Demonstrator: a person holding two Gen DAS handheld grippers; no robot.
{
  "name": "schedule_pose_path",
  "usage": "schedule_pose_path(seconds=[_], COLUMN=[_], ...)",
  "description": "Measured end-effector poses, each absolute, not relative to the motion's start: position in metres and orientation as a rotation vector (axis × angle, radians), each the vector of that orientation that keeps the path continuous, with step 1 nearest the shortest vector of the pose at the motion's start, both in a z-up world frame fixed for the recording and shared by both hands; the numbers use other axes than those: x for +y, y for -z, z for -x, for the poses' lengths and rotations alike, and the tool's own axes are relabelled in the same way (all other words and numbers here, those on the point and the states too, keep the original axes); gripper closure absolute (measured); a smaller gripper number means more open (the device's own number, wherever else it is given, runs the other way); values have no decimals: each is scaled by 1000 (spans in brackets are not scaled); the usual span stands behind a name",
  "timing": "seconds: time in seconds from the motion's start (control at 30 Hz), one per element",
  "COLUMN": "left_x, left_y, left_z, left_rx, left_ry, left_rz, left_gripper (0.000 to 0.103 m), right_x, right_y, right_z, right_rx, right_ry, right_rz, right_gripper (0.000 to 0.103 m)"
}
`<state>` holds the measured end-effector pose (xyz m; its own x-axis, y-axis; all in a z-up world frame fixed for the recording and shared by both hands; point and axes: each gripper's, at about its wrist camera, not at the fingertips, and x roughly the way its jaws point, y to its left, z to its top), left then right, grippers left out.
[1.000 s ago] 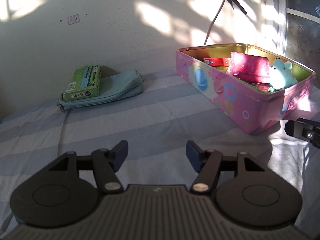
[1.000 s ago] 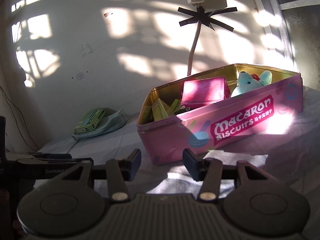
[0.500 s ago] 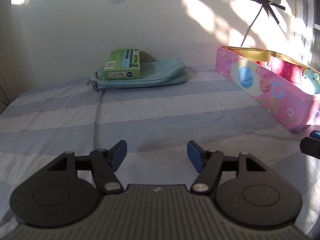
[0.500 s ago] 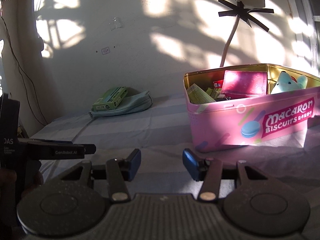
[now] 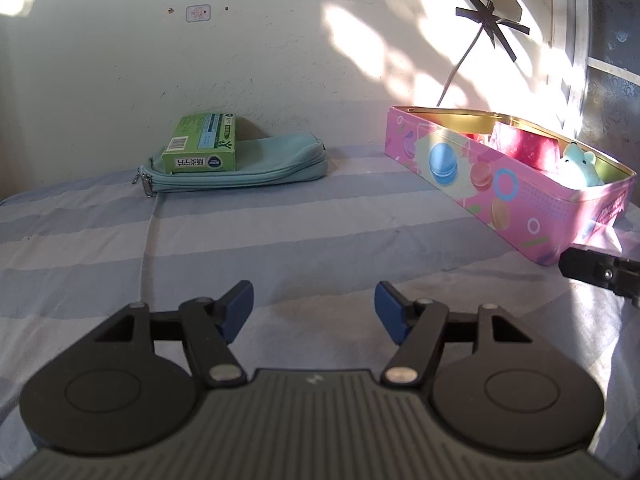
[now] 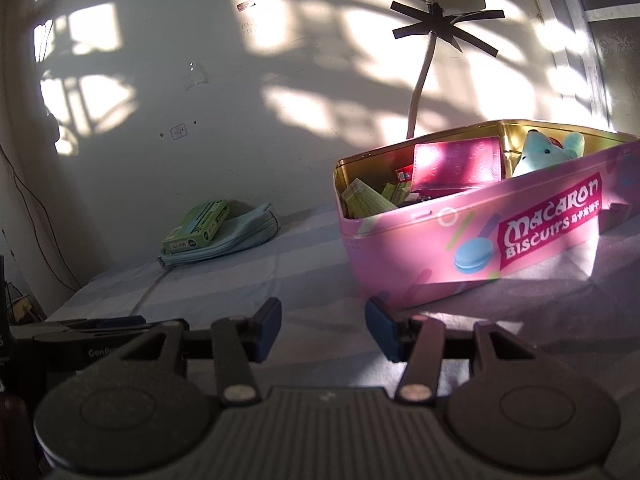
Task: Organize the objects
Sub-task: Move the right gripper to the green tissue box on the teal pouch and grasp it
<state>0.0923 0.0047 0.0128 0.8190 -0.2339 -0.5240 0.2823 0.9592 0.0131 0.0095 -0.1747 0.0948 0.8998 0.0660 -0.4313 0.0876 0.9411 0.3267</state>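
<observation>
A green box (image 5: pixel 202 148) lies on a teal zip pouch (image 5: pixel 248 166) by the far wall; both show in the right wrist view too, the box (image 6: pixel 198 226) on the pouch (image 6: pixel 236 236). A pink macaron biscuit tin (image 5: pixel 500 192) stands open at the right, holding a red wallet (image 6: pixel 458 164), a teal plush toy (image 6: pixel 540 152) and small packets. My left gripper (image 5: pixel 314 310) is open and empty, well short of the pouch. My right gripper (image 6: pixel 322 326) is open and empty, just in front of the tin's (image 6: pixel 480 236) near corner.
A blue and white striped cloth (image 5: pixel 280 240) covers the surface. A cable taped to the wall (image 6: pixel 420 92) hangs behind the tin. The right gripper's finger (image 5: pixel 596 272) shows at the left view's right edge; the left gripper (image 6: pixel 80 340) shows at the right view's lower left.
The left gripper has swung left, bringing the pouch and box towards the middle of its view. The right gripper has shifted and come closer to the tin. Both stay open.
</observation>
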Motion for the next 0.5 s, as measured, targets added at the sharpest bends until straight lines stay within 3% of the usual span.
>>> schedule_pose_path(seconds=[0.5], left_x=[5], left_y=[-13], left_z=[-90], left_rx=[541], left_ry=[278], left_rz=[-112], left_gripper=[34], right_x=[-179], right_y=[-92], right_z=[-12], right_rx=[469], right_ry=[22], right_rz=[-377], right_gripper=[51])
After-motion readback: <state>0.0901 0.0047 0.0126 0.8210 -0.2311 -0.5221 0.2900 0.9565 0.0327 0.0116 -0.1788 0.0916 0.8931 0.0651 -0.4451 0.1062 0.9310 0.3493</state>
